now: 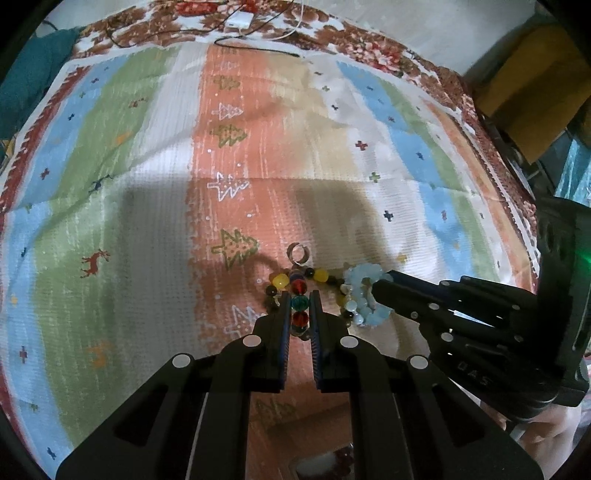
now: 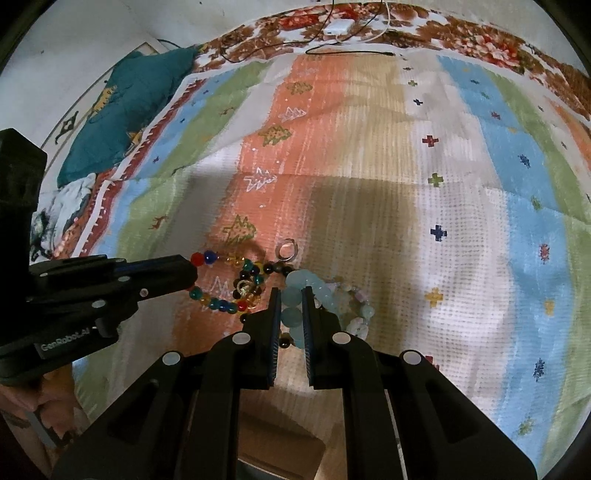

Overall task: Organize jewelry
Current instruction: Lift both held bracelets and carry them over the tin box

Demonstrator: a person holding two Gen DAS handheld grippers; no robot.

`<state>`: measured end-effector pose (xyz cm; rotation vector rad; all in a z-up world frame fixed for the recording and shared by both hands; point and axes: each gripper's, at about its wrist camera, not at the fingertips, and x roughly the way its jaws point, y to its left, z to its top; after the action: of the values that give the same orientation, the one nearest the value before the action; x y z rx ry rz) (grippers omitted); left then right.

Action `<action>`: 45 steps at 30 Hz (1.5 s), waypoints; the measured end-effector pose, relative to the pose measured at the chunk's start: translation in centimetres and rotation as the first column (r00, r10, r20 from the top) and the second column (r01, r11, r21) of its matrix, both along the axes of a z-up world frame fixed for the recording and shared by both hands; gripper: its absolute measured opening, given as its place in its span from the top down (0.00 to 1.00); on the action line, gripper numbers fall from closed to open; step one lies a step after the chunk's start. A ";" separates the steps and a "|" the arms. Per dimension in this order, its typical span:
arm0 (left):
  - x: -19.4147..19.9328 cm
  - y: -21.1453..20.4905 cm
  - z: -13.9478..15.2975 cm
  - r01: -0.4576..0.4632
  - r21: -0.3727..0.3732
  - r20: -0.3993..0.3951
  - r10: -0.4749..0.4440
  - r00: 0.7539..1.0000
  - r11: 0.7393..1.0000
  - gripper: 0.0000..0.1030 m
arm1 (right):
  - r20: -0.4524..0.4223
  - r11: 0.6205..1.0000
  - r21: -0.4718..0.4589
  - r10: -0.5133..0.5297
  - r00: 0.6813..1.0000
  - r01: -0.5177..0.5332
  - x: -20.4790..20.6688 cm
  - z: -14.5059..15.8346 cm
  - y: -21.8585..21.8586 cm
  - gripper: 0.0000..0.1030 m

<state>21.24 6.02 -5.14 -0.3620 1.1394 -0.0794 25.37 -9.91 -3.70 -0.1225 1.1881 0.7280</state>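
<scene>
A heap of jewelry lies on a striped cloth (image 1: 147, 184). My left gripper (image 1: 300, 295) is shut on a multicoloured bead bracelet (image 1: 300, 302), with red and teal beads between its jaws; the same bracelet shows in the right wrist view (image 2: 221, 303). My right gripper (image 2: 291, 291) is shut on a pale blue bead bracelet (image 2: 295, 295), also seen in the left wrist view (image 1: 360, 291), where the right gripper (image 1: 376, 286) comes in from the right. A small silver ring (image 1: 298, 254) lies just beyond the beads and shows in the right wrist view too (image 2: 286, 249).
A teal cushion (image 2: 129, 107) lies at the cloth's far left. A white charger with cables (image 2: 338, 27) lies at the far edge. A cardboard box (image 1: 532, 92) stands off the cloth's right side. A flowered cloth border (image 2: 461, 40) rims the far side.
</scene>
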 end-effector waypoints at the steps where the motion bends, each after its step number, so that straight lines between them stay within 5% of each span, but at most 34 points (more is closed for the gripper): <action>1: -0.1 0.0 0.2 0.001 -0.001 0.005 -0.001 1.000 1.000 0.91 | 0.005 1.000 0.002 0.002 1.000 -0.002 -0.1 0.2 0.0 0.88; 45: -5.8 -3.1 5.3 0.011 0.139 0.149 -0.032 0.988 0.990 0.91 | 0.207 0.999 0.030 -0.024 0.978 0.018 -5.8 6.5 -3.1 0.88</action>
<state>15.44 2.93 0.15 -0.2167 0.9932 -0.0459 19.59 -12.99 2.81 -0.1588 0.9781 0.6958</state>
